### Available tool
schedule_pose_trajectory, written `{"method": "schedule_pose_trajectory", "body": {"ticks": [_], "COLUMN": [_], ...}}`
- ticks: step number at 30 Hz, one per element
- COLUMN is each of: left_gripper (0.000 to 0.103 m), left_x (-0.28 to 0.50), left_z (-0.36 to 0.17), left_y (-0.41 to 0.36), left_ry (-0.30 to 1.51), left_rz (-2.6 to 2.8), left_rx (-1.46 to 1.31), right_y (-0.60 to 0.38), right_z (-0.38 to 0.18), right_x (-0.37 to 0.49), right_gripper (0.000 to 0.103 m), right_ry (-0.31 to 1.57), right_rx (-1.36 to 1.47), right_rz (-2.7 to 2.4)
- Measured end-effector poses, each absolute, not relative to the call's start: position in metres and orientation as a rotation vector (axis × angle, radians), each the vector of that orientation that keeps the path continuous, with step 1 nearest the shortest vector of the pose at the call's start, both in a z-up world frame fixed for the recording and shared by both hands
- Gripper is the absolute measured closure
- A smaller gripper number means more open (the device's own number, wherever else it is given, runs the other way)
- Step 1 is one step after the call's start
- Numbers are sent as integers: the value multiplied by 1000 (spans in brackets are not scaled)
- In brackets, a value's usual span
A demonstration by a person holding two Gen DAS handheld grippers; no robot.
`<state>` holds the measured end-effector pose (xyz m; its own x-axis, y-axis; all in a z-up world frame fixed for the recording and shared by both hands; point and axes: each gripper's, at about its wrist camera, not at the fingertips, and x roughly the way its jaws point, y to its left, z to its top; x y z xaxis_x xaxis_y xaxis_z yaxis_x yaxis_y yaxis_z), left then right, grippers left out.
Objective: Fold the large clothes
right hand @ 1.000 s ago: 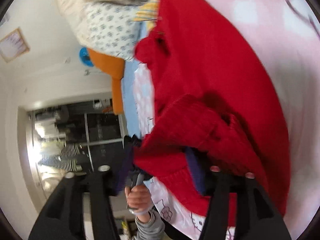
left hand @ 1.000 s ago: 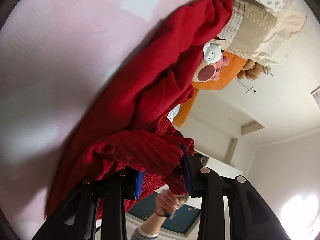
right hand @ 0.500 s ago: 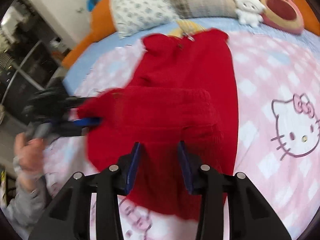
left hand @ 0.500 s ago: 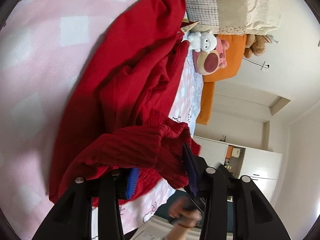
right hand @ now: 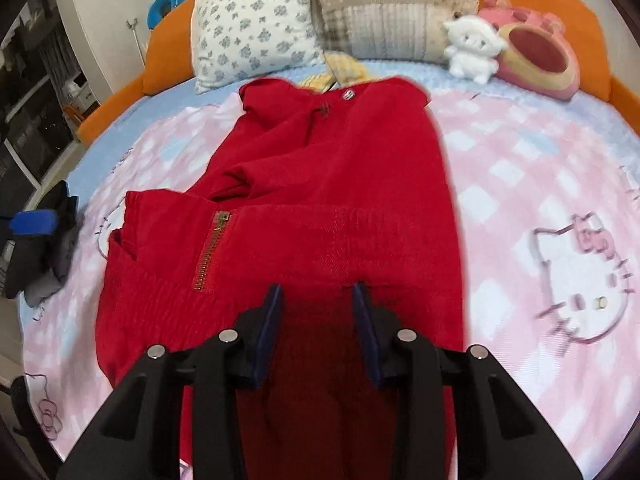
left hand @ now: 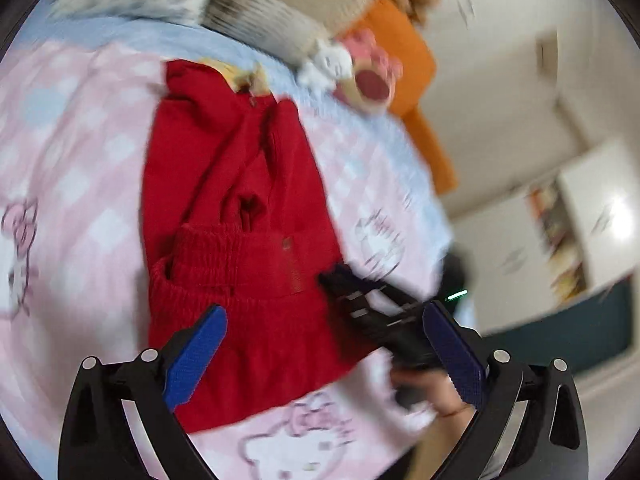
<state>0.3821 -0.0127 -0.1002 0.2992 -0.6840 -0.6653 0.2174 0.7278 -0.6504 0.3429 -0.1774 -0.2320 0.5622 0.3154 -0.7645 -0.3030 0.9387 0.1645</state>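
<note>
A large red garment (right hand: pixel 340 168) lies on the pink cat-print blanket (right hand: pixel 520 184), its ribbed lower part folded up over the rest, brass zipper (right hand: pixel 211 249) on top. My right gripper (right hand: pixel 317 291) hovers low over the near half of that fold. Its pads stand partly apart, and only flat fabric shows beneath the gap. My left gripper (left hand: pixel 324 316) is higher, over the garment (left hand: pixel 240 208), and its jaws are opening wide with nothing between them. The left wrist view is blurred; there, the right gripper (left hand: pixel 360 304), held by a hand (left hand: pixel 436 392), sits at the garment's right edge.
Pillows (right hand: pixel 256 24), a white plush toy (right hand: pixel 472 48) and a pink plush (right hand: pixel 536 52) line the orange headboard (right hand: pixel 168 56) beyond the garment. Dark shelves (right hand: pixel 32 92) stand to the left of the bed, white cabinets (left hand: pixel 580 220) to the right. The blanket spreads wide on both sides.
Both grippers held the bunched red hem up a second ago. It now lies folded on the garment, free of both. The left gripper rose and opened wide, and both views rolled upright.
</note>
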Motion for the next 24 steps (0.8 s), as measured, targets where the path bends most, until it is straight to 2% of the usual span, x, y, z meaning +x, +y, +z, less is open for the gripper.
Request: {"method": "schedule_pose_trajectory", "body": {"ticks": [1,3,5,8,13,19,20,21,23,24], "left_gripper": [9,35,40,42,42,42,40,34,18,10], "left_x": [388,399,406,421,436,421,412,404,376,361], "left_z": [-113,-142,-169,-187,-199,-193,-185,-177,-154,-141], "left_y": [-24,-39,-42,-46,-54,-54,-56,-57,-62,-63], "left_ry": [1159,1238,1266,1256,1234,1174,1148,1125,1038,990], "left_rz": [-648,-623,-592,-578,-534,-551,-545,-531,-519,-514], "left_rx": [-455,-382,-322,-274,-181,-97,-51,-13,115,186], "right_y": [-180,-183,-185,-181,-174,-179,-182,-184,-190,-192], "right_z": [-228,-224,-221,-228,-251,-243,-237,-230,-212,-202], "right_x": [339,334,328,333,359,351,345,337,314,298], "right_gripper": [67,68,72,72,69,68,64,60,26,25], "right_ry": [895,893,873,873,888,857,848,833,786,747], "right_rx": [-6,-23,-61,-123,-100,-94,-85,-77,-111,-160], "right_rz": [367,365,346,321,287,314,329,348,372,381]}}
